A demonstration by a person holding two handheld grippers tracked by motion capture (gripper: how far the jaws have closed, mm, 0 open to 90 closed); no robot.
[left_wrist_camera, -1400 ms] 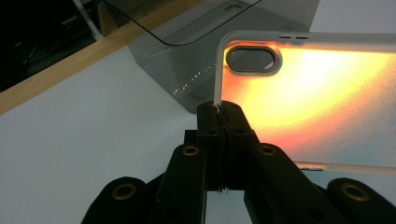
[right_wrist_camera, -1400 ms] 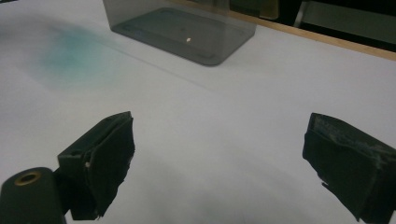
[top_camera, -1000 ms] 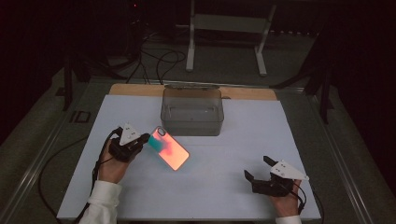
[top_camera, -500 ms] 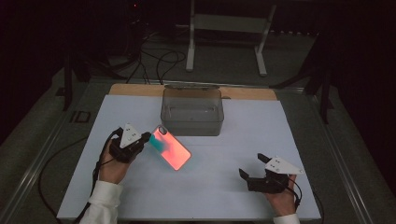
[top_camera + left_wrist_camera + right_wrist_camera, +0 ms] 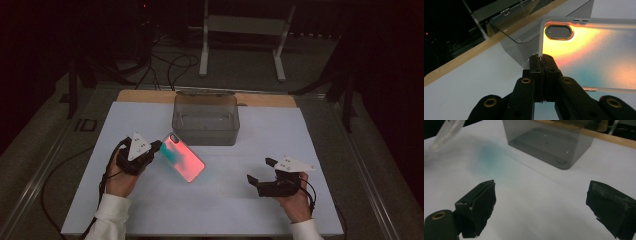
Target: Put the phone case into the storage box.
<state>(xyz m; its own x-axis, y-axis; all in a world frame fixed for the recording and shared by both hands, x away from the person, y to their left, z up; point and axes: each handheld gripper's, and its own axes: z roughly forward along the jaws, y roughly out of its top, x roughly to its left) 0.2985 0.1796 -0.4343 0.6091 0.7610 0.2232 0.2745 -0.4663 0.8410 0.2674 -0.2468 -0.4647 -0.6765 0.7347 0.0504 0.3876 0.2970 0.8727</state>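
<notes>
A phone case (image 5: 183,157) with a pink, orange and teal back hangs tilted above the white table, left of centre. My left gripper (image 5: 156,146) is shut on its rim near the camera cut-out; in the left gripper view the jaws pinch the clear edge of the phone case (image 5: 594,55). My right gripper (image 5: 260,171) stands open low over the table at the right, nothing between its fingers (image 5: 477,205). A clear grey plastic box (image 5: 205,119) sits at the back centre; in the right gripper view the box (image 5: 546,143) is ahead, and a corner of the case (image 5: 447,131) shows top left.
The white table top (image 5: 300,130) has a wooden strip (image 5: 265,100) along its far edge. A metal stand (image 5: 240,40) and cables lie on the dark floor beyond. Each gripper trails a cable toward the near edge.
My right gripper has moved left toward the table's middle and lifted a little. The left gripper and the phone case have stayed in place.
</notes>
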